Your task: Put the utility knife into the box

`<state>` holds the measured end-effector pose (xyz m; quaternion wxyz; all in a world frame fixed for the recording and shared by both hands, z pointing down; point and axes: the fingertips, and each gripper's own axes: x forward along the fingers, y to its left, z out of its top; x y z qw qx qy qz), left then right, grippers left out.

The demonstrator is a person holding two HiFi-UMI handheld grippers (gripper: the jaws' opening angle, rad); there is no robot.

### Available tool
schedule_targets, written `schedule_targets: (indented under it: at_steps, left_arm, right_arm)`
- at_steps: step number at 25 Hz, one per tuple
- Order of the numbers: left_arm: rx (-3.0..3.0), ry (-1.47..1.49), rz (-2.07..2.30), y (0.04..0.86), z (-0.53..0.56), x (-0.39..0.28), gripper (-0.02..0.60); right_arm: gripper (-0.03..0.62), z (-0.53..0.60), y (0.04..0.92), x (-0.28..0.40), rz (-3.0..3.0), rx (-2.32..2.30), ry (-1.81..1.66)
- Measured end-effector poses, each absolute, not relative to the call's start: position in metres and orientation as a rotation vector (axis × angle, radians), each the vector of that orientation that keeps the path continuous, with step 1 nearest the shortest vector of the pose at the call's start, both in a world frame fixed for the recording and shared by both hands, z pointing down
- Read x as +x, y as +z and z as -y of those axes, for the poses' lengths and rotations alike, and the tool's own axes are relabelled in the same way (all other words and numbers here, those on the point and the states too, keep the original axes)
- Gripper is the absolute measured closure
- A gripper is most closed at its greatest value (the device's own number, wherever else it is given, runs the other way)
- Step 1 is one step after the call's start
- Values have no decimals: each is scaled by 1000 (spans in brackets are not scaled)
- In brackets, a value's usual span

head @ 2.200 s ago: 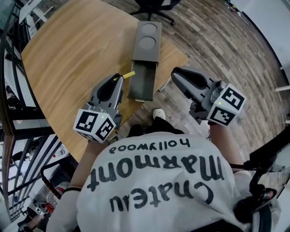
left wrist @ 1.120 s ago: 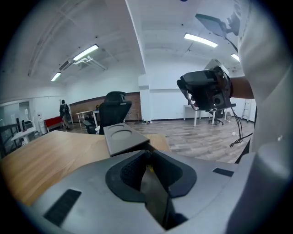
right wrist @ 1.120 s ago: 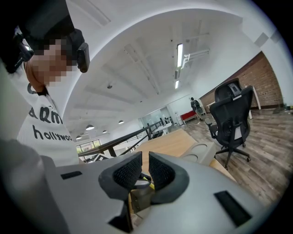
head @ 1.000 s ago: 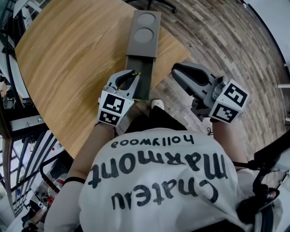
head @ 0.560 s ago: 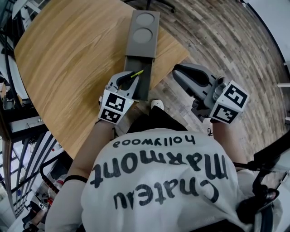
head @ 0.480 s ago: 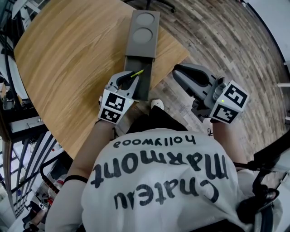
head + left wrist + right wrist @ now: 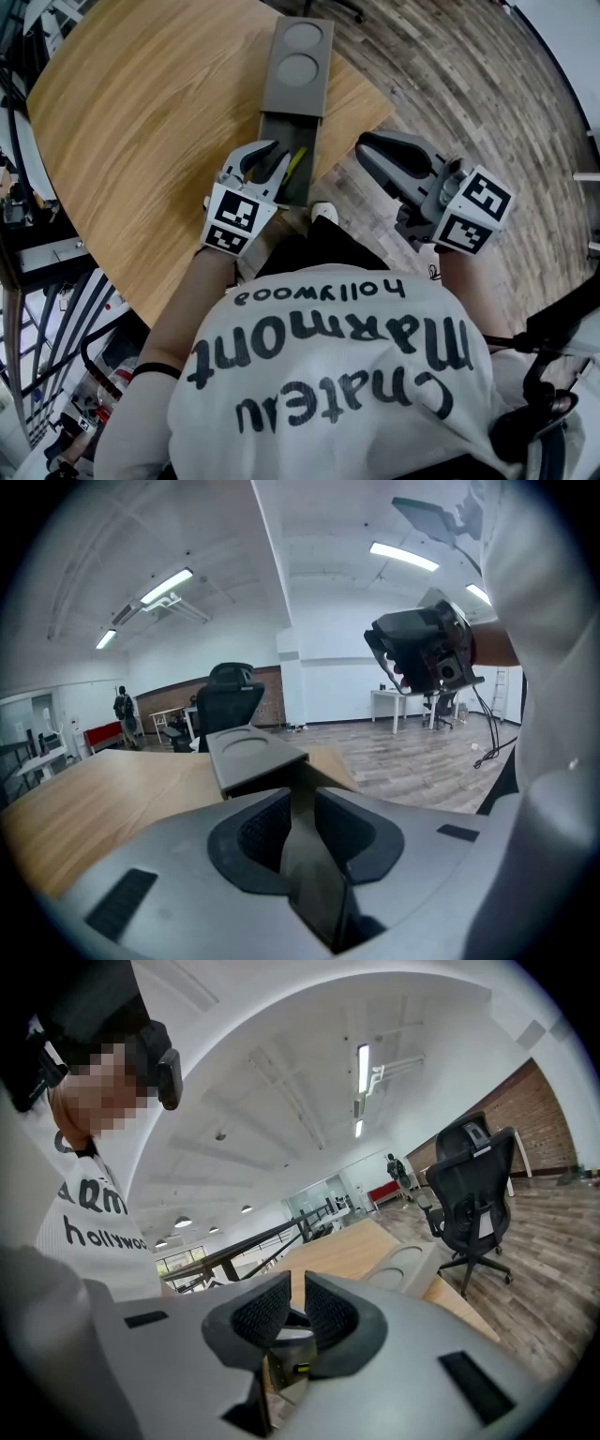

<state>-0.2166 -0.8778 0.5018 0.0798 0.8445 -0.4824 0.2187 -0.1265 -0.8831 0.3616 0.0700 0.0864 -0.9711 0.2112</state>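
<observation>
A yellow-green utility knife (image 7: 295, 164) lies inside the pulled-out tray (image 7: 286, 127) of a grey box, whose lid (image 7: 300, 56) has two round recesses. My left gripper (image 7: 267, 148) hovers at the tray's near left, just left of the knife, open and holding nothing. In the left gripper view its jaws (image 7: 302, 803) stand apart with the box lid (image 7: 248, 752) beyond them. My right gripper (image 7: 364, 145) hangs off the table's right edge over the floor, shut and empty. The right gripper view shows the pads (image 7: 297, 1288) close together and the box (image 7: 412, 1269) ahead.
The box sits near the front right corner of a round-edged wooden table (image 7: 141, 112). A black office chair (image 7: 473, 1194) stands past the table. Wood-plank floor (image 7: 469, 94) lies to the right. A shoe (image 7: 323, 214) shows below the table edge.
The left gripper carried the knife over the tray, then opened. The knife dropped out of the jaws and now lies in the tray. The right gripper stayed put.
</observation>
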Motion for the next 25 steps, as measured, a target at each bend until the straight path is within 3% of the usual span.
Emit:
schedule_targets:
  at_steps: [14,25]
  left_arm:
    - [2852,-74,1657,263,858,-220,525]
    - [3002,-138,1596,190,779,-231,525]
  right_arm:
    - [543,878,275,-178,3102,191,418]
    - [543,800,198,-210,3192,136,100]
